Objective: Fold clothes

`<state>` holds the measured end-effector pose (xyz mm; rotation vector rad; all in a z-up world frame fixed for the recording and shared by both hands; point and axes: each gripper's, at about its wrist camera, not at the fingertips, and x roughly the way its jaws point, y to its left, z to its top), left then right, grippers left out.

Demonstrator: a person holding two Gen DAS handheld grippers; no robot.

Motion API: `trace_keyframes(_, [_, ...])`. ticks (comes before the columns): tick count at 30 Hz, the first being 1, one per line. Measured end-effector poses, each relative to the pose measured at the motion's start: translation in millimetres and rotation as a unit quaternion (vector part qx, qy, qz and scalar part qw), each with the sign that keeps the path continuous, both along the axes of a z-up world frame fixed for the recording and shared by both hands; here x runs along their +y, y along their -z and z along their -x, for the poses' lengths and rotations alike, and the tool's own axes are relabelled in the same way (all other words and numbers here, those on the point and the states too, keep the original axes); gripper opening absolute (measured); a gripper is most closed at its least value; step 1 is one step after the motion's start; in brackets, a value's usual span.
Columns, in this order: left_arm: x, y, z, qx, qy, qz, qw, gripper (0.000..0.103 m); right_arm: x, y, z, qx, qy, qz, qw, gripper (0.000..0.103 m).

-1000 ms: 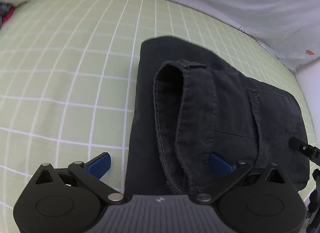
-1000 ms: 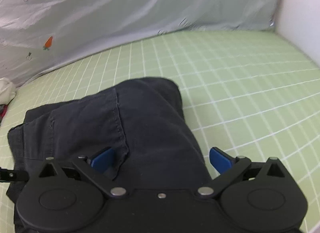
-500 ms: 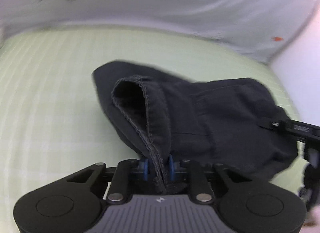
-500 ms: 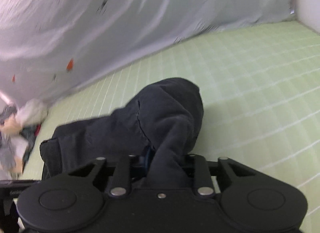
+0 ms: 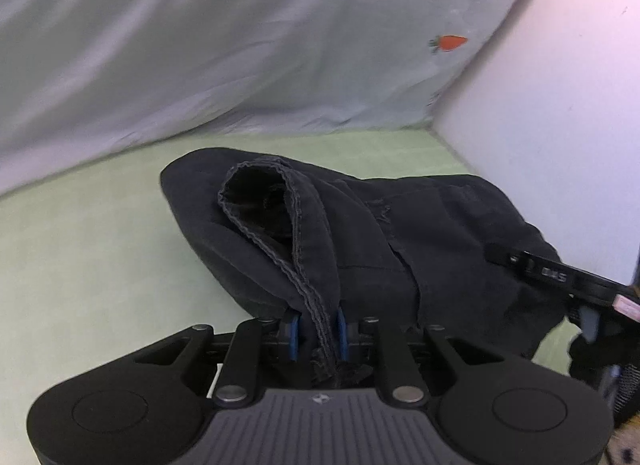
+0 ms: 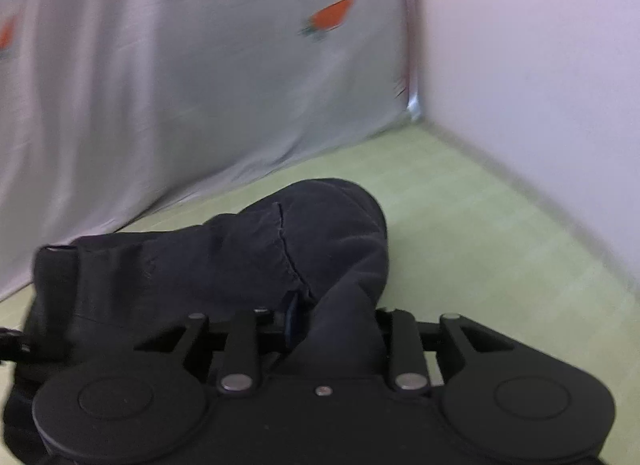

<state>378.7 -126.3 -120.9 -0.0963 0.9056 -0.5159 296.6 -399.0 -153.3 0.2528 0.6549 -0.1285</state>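
Note:
Black folded trousers [image 5: 420, 233] hang bunched just over the green bedsheet [image 5: 80, 265], held at both ends. My left gripper [image 5: 316, 329] is shut on the stitched hem, its blue pads [image 5: 294, 335] pinching the fabric. In the right wrist view a thick fold of the trousers [image 6: 240, 257] fills my right gripper [image 6: 320, 321]. Its jaws are opening slightly while the cloth still sits pressed between them, and one blue pad [image 6: 291, 321] shows. The right gripper's black body [image 5: 552, 277] shows at the right of the left wrist view.
A pale hanging sheet with carrot prints [image 5: 240, 45] backs the bed. A white wall [image 5: 560, 125] meets it in a corner [image 6: 412, 113] close ahead. Green bedsheet [image 6: 480, 225] lies bare to the right of the trousers.
Both grippers went from wide open over the flat trousers to clamped on them. The trousers are bunched and carried sideways toward the corner with the white wall.

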Motion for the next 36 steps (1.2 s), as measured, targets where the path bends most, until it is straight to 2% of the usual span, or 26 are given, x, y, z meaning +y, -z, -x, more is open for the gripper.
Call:
trace_keyframes(5, [-60,14,-59,-0.033,0.016,0.019,0.9991,0.023,-64,7,-75,-0.026,0.01,0.065,0.997,0.033])
trace_keyframes(8, [-75,19,-73,-0.049,0.022,0.013,0.9985,0.03,-83,10,-103,-0.027,0.01,0.086,0.996,0.036])
trace_keyframes(9, [-77,20,-74,-0.052,0.022,0.008,0.9984,0.035,-88,12,-111,-0.027,0.01,0.091,0.995,0.039])
trace_keyframes(10, [-77,22,-74,-0.048,0.019,-0.001,0.9987,0.048,-94,13,-119,-0.026,0.01,0.096,0.995,0.04])
trace_keyframes(12, [-75,22,-74,-0.035,-0.001,-0.02,0.9992,0.063,-95,12,-126,-0.02,0.018,0.105,0.994,0.05])
trace_keyframes(13, [-69,19,-70,-0.031,-0.009,-0.022,0.9992,0.065,-90,10,-123,-0.016,0.031,0.115,0.993,0.054])
trace_keyframes(14, [-63,15,-66,-0.027,-0.017,-0.02,0.9993,0.066,-85,8,-119,-0.012,0.044,0.125,0.991,0.063])
trace_keyframes(17, [-38,-4,-42,-0.039,-0.038,-0.016,0.9984,0.086,-69,-2,-96,-0.009,0.091,0.129,0.987,0.084])
trace_keyframes(18, [-32,-12,-33,-0.053,-0.045,-0.018,0.9974,0.094,-63,-5,-85,-0.015,0.104,0.122,0.987,0.09])
trace_keyframes(19, [-25,-20,-23,-0.072,-0.05,-0.021,0.9959,0.098,-56,-9,-73,-0.02,0.118,0.119,0.986,0.092])
trace_keyframes(23, [8,-57,38,-0.148,-0.074,-0.027,0.9858,0.103,-10,-34,-23,0.003,0.186,0.14,0.972,0.102])
trace_keyframes(27, [25,-90,86,-0.18,-0.078,-0.027,0.9802,0.103,48,-58,31,0.004,0.193,0.176,0.965,0.103])
trace_keyframes(29, [33,-106,115,-0.194,-0.079,-0.024,0.9776,0.103,74,-70,59,-0.011,0.172,0.171,0.97,0.103])
trace_keyframes(30, [37,-113,128,-0.197,-0.08,-0.022,0.9768,0.103,83,-76,76,-0.014,0.16,0.153,0.975,0.103])
trace_keyframes(33, [47,-125,161,-0.196,-0.087,-0.021,0.9765,0.103,110,-92,119,-0.021,0.123,0.106,0.987,0.103])
trace_keyframes(36, [58,-132,190,-0.191,-0.086,-0.023,0.9776,0.103,134,-102,152,-0.017,0.097,0.082,0.992,0.103])
